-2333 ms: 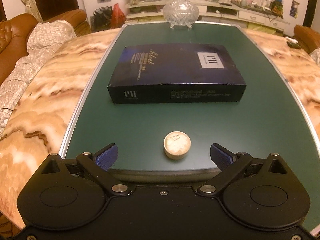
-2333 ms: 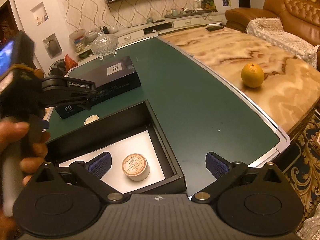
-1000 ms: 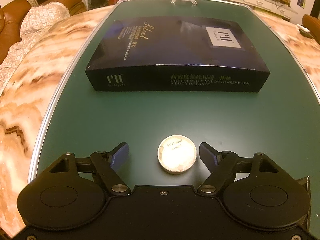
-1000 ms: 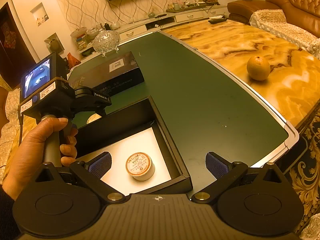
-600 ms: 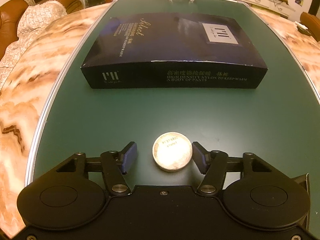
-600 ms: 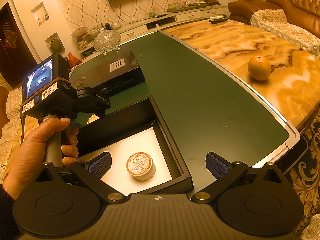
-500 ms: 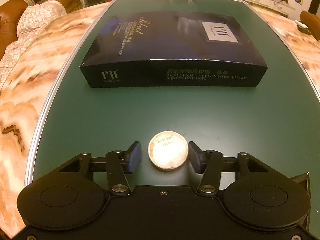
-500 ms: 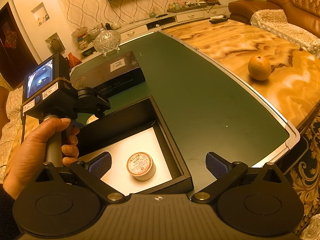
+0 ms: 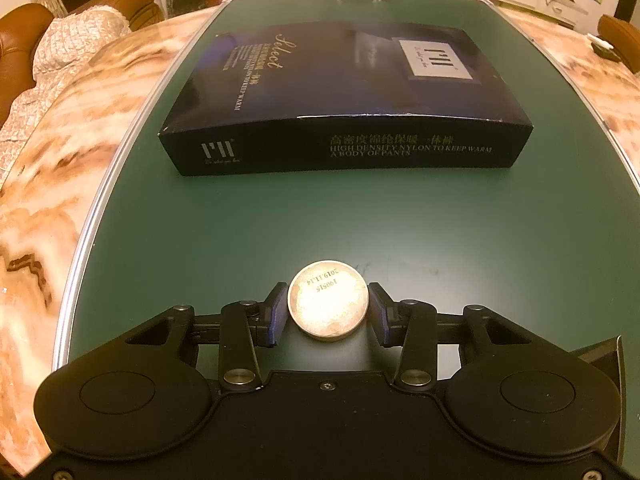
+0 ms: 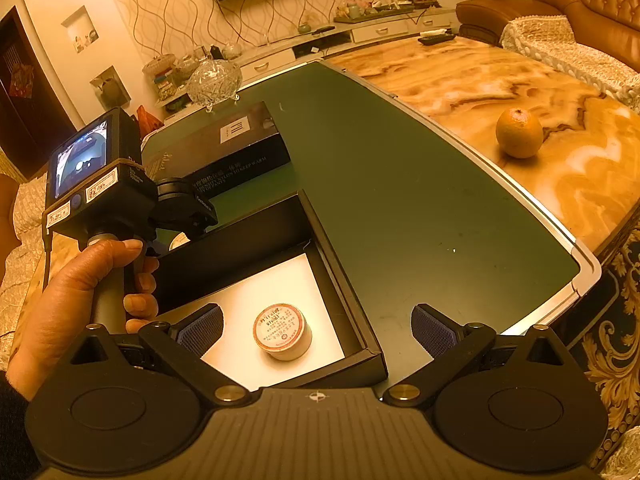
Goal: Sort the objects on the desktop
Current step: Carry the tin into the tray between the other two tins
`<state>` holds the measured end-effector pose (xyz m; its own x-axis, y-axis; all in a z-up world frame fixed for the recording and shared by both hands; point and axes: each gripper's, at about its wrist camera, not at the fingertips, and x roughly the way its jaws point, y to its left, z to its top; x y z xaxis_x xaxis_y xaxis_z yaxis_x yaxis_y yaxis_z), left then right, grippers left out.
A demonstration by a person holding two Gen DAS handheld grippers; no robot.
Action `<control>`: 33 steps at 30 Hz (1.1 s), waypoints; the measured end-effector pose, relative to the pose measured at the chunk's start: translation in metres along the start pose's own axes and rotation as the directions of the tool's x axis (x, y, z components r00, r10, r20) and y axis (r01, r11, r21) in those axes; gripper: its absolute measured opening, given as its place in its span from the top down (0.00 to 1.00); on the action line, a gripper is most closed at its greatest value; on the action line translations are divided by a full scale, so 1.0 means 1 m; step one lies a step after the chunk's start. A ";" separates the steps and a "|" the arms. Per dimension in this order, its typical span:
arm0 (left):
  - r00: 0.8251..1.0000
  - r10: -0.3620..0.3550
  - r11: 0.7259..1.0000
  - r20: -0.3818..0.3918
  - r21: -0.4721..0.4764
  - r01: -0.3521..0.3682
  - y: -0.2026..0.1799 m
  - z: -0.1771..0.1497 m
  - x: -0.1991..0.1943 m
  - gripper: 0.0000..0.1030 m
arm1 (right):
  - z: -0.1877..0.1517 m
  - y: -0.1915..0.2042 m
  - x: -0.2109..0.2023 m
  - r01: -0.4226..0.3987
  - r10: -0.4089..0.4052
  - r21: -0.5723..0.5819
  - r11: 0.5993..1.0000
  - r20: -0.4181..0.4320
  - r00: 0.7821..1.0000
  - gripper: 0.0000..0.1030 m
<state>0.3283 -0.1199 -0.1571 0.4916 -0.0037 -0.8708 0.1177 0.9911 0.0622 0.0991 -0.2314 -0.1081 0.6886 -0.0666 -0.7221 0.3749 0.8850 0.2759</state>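
Left jaws have closed in on the tin; right jaws hang wide apart over the tray.

On the tabletop (image 9: 400, 216), before the box (image 9: 344, 120), my left gripper (image 9: 328, 308) now clamps the tin (image 9: 328, 305), ready to lift toward the tray (image 10: 340, 288), where a second tin (image 10: 282, 331) lies. I can't tell whether it has left the surface; my right gripper (image 10: 318, 326) holds nothing.

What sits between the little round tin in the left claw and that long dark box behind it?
Nothing: in the left wrist view only bare green mat separates the round tin, pinched in the left claw, from the dark box.
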 end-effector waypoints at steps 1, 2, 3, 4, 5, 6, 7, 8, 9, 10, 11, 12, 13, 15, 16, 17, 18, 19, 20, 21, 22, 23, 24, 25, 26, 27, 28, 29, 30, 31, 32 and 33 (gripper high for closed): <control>1.000 0.000 1.000 0.000 0.000 0.000 0.000 0.000 0.000 0.60 | 0.000 0.000 0.000 0.000 0.000 0.000 1.000 0.001 1.000 0.00; 1.000 0.000 1.000 0.000 -0.001 0.000 0.000 0.000 -0.001 0.60 | 0.000 0.000 0.000 0.000 0.000 0.000 1.000 0.001 1.000 0.00; 1.000 -0.001 1.000 0.001 -0.001 0.001 0.000 -0.001 -0.002 0.60 | 0.000 0.000 0.000 0.000 0.000 -0.001 1.000 0.001 1.000 0.00; 1.000 -0.001 1.000 0.002 -0.001 0.001 0.001 -0.001 -0.003 0.60 | 0.000 0.000 -0.001 0.001 -0.001 -0.001 1.000 0.002 1.000 0.00; 1.000 -0.002 1.000 0.005 0.000 0.002 0.001 -0.001 -0.006 0.60 | 0.000 0.000 -0.001 0.001 -0.001 -0.001 1.000 0.003 1.000 0.00; 1.000 -0.002 1.000 0.008 0.002 0.002 0.001 -0.001 -0.008 0.60 | 0.000 0.000 -0.001 0.002 -0.002 -0.001 1.000 0.004 1.000 0.00; 1.000 -0.002 1.000 0.012 0.004 0.002 0.001 -0.001 -0.010 0.60 | 0.000 0.000 -0.001 0.002 -0.002 -0.001 1.000 0.006 1.000 0.00; 1.000 -0.003 1.000 0.016 0.005 0.002 0.001 -0.001 -0.014 0.60 | 0.000 0.000 -0.001 0.003 -0.003 -0.001 1.000 0.007 1.000 0.00; 1.000 -0.003 1.000 0.021 0.007 0.002 0.001 0.000 -0.018 0.60 | 0.000 0.000 -0.002 0.004 -0.004 -0.001 1.000 0.009 1.000 0.00; 1.000 -0.002 1.000 0.027 0.007 0.002 0.002 0.000 -0.023 0.60 | 0.000 0.000 -0.002 0.005 -0.005 -0.002 1.000 0.011 1.000 0.00; 0.999 0.000 1.000 0.032 0.009 0.000 0.003 0.000 -0.027 0.60 | 0.000 0.000 -0.002 0.006 -0.006 -0.002 1.000 0.012 1.000 0.00; 0.999 0.000 1.000 0.037 0.010 0.000 0.003 0.000 -0.033 0.60 | 0.000 -0.001 -0.002 0.008 -0.008 -0.001 1.000 0.013 1.000 0.00; 0.999 0.000 1.000 0.041 0.012 -0.001 0.004 0.000 -0.039 0.60 | 0.000 -0.001 -0.003 0.010 -0.010 0.000 1.000 0.015 1.000 0.00; 0.999 -0.003 1.000 0.044 0.019 0.002 0.006 -0.001 -0.051 0.60 | 0.000 -0.001 -0.004 0.015 -0.015 0.003 1.000 0.021 1.000 0.00; 0.999 -0.003 1.000 0.048 0.022 0.002 0.007 -0.003 -0.058 0.60 | -0.001 -0.002 -0.005 0.018 -0.018 0.004 1.000 0.025 1.000 0.00; 0.999 -0.002 1.000 0.053 0.024 0.000 0.008 -0.004 -0.065 0.60 | -0.001 -0.002 -0.005 0.021 -0.021 0.006 1.000 0.029 0.999 0.00; 0.998 0.000 1.000 0.058 0.026 -0.002 0.009 -0.006 -0.073 0.60 | -0.001 -0.002 -0.006 0.024 -0.024 0.008 1.000 0.032 0.999 0.00; 0.998 0.005 1.000 0.064 0.029 -0.007 0.011 -0.010 -0.080 0.60 | -0.001 -0.003 -0.007 0.026 -0.026 0.011 1.000 0.034 0.999 0.00; 0.998 0.007 0.999 0.068 0.031 -0.009 0.012 -0.013 -0.086 0.60 | -0.002 -0.004 -0.007 0.028 -0.029 0.013 1.000 0.036 0.999 0.00; 0.997 0.009 0.999 0.072 0.030 -0.011 0.013 -0.016 -0.093 0.60 | -0.002 -0.004 -0.008 0.030 -0.031 0.016 0.999 0.038 0.999 0.00; 0.997 0.011 0.999 0.075 0.029 -0.014 0.014 -0.020 -0.099 0.60 | -0.002 -0.005 -0.009 0.033 -0.033 0.019 0.999 0.041 0.999 0.00; 0.997 0.013 0.999 0.079 0.028 -0.016 0.015 -0.024 -0.105 0.60 | -0.003 -0.006 -0.010 0.035 -0.036 0.022 0.999 0.043 0.998 0.00; 0.997 0.014 0.999 0.082 0.028 -0.017 0.015 -0.029 -0.111 0.60 | -0.003 -0.006 -0.010 0.037 -0.038 0.024 0.999 0.045 0.998 0.00; 0.996 0.013 1.000 0.083 0.026 -0.015 0.016 -0.035 -0.117 0.60 | -0.003 -0.007 -0.011 0.039 -0.040 0.027 0.999 0.047 0.998 0.00; 0.997 0.008 1.000 0.080 0.024 -0.010 0.016 -0.040 -0.121 0.60 | -0.004 -0.007 -0.012 0.041 -0.043 0.030 0.999 0.049 0.998 0.00; 0.997 0.002 1.000 0.076 0.021 -0.003 0.017 -0.044 -0.123 0.60 | -0.004 -0.008 -0.012 0.043 -0.045 0.033 0.999 0.051 0.998 0.00; 0.997 -0.006 1.000 0.071 0.018 0.005 0.018 -0.048 -0.126 0.60 | -0.004 -0.009 -0.013 0.046 -0.047 0.036 0.998 0.053 0.997 0.00; 0.998 -0.011 1.000 0.064 0.016 0.010 0.018 -0.053 -0.128 0.60 | -0.004 -0.009 -0.014 0.048 -0.050 0.038 0.998 0.055 0.997 0.00; 0.998 -0.012 1.000 0.060 0.016 0.011 0.017 -0.058 -0.129 0.60 | -0.005 -0.010 -0.014 0.049 -0.052 0.043 0.998 0.057 0.997 0.00; 0.998 -0.011 1.000 0.059 0.015 0.011 0.017 -0.063 -0.131 0.60 | -0.005 -0.012 -0.015 0.049 -0.052 0.050 0.998 0.056 0.997 0.00; 0.998 -0.011 1.000 0.057 0.016 0.011 0.017 -0.067 -0.132 0.60 | -0.005 -0.014 -0.015 0.050 -0.053 0.059 0.997 0.055 0.997 0.00; 0.999 -0.014 1.000 0.053 0.015 0.013 0.016 -0.072 -0.133 0.60 | -0.005 -0.015 -0.015 0.051 -0.055 0.067 0.996 0.054 0.997 0.00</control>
<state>0.2032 -0.0941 -0.0756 0.5346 -0.0245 -0.8447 0.1372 0.9888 0.0582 0.0795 -0.2414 -0.1048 0.6998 -0.1397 -0.7006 0.4500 0.8479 0.2804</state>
